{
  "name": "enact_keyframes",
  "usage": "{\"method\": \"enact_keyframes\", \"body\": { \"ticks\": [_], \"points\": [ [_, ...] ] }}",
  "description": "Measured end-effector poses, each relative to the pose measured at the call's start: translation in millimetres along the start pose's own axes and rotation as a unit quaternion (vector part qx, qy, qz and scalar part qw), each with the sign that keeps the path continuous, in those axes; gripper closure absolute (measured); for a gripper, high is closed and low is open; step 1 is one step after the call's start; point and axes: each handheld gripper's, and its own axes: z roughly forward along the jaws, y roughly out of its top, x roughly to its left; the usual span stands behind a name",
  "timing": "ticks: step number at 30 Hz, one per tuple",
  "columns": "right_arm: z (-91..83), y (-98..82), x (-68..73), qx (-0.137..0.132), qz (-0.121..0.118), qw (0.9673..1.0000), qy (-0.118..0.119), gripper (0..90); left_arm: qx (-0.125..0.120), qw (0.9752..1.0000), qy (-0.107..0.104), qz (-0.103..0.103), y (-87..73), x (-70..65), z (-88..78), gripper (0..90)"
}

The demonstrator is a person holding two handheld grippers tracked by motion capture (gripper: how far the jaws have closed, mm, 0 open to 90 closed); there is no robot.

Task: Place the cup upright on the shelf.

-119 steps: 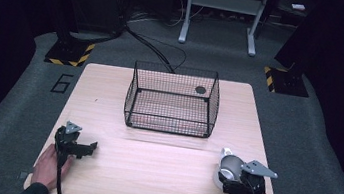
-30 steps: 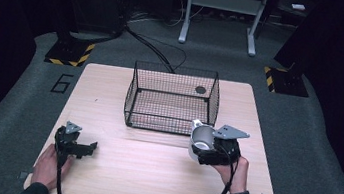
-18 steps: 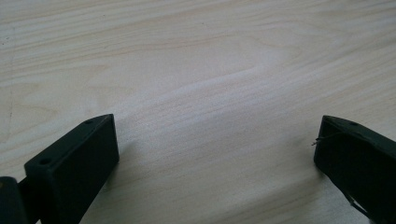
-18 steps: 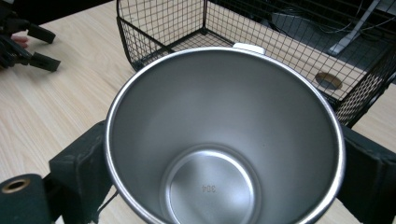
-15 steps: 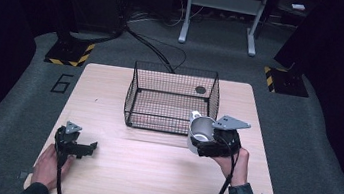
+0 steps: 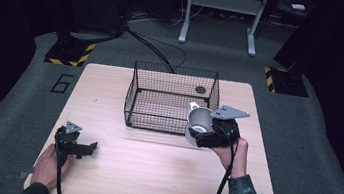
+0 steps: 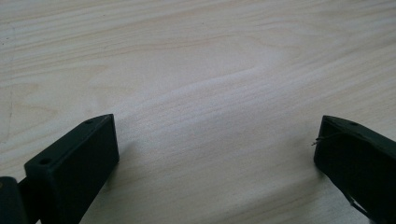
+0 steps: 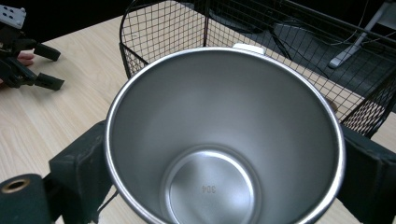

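A shiny steel cup (image 6: 199, 121) is held tilted above the table, just off the near right corner of the black wire basket (image 6: 170, 98). My right gripper (image 6: 202, 131) is shut on the cup, one jaw on each side of its wall. In the right gripper view the cup (image 8: 224, 140) is empty and its mouth faces the camera, with the basket (image 8: 163, 28) right behind it. My left gripper (image 6: 83, 147) rests at the table's front left, held by a hand. It is open, with only bare wood between its jaws (image 7: 215, 135).
The light wooden table (image 6: 149, 175) has bare room between the two grippers and in front of the basket. A small dark round thing (image 6: 200, 89) lies in the basket's far right corner. Dark floor, cables and a metal stand lie beyond the table.
My right gripper has carried the cup from the table's front right up and leftward to the basket's near right corner. The left gripper has stayed put.
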Motion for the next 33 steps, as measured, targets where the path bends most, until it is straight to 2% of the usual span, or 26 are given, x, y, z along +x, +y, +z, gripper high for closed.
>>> {"method": "enact_keyframes", "body": {
  "ticks": [18, 33],
  "points": [
    [13.9, 26.8, -7.3, 0.002, -0.011, 0.9999, 0.007, 6.6, 0.001, 1.0000, 0.000, 0.000, 0.1, 0.0, -0.1, 0.0],
    [31.1, 44.0, -17.8, 0.005, -0.006, 0.9999, 0.008, 6.6, 0.000, 1.0000, -0.001, 0.000, 0.1, 0.1, 0.0, 0.0]
  ]
}}
